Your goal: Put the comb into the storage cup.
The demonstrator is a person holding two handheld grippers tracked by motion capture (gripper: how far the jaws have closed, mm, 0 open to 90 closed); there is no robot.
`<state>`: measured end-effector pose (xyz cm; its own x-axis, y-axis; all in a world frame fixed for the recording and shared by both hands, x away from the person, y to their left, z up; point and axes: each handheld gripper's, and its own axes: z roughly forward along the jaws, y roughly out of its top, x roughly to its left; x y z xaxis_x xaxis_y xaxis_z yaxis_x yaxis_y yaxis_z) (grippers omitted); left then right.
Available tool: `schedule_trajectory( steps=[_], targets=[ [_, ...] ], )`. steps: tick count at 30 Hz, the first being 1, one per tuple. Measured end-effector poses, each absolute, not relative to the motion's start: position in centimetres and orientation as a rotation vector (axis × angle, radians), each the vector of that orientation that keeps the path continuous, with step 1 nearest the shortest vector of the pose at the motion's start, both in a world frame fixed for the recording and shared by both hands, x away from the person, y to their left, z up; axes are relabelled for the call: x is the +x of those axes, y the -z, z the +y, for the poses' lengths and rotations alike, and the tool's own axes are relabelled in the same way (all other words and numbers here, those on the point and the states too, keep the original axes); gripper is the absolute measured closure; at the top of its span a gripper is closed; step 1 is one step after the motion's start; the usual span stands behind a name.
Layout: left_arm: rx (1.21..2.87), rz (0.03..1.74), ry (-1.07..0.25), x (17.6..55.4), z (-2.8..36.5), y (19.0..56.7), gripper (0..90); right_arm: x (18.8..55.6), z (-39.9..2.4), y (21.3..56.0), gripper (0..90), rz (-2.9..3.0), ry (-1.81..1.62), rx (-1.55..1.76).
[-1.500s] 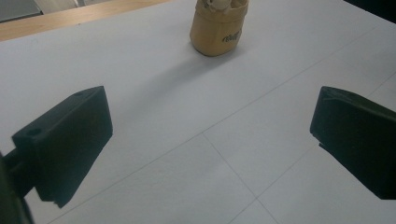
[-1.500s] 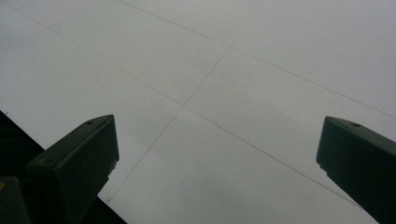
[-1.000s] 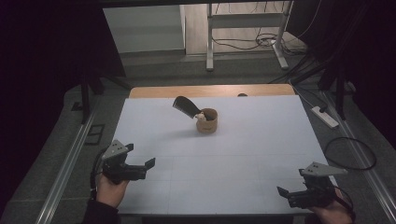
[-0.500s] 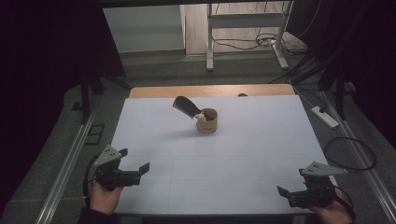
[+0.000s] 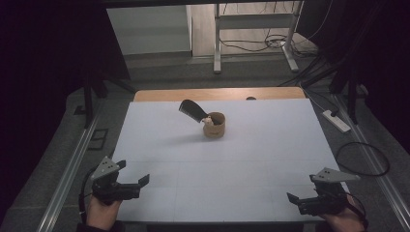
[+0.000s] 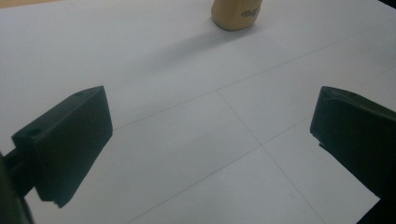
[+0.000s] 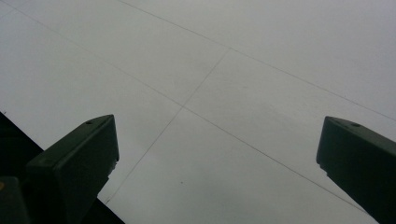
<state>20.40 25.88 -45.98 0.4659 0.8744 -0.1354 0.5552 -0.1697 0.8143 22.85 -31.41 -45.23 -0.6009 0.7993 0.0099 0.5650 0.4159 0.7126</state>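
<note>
left hand-held gripper (image 5: pixel 133 173): jaws apart, low; right hand-held gripper (image 5: pixel 295 200): jaws apart, low

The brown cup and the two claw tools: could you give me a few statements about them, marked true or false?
1. The brown cup stands upright on the white table. True.
2. The left gripper holds the cup. False: its jaws are open and empty, far from it.
3. A black tool sticks out of the cup. True.
4. The right gripper is shut. False: its jaws are wide apart.
</note>
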Motion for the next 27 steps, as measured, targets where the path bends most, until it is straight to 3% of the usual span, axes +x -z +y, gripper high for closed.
schedule_trajectory(
  steps=[27],
  targets=[
    [1.943,1.252,-0.521,17.8,26.0,46.9,0.0,22.9,-31.5,45.2,0.0,2.326,-0.988,1.201]
  ],
)
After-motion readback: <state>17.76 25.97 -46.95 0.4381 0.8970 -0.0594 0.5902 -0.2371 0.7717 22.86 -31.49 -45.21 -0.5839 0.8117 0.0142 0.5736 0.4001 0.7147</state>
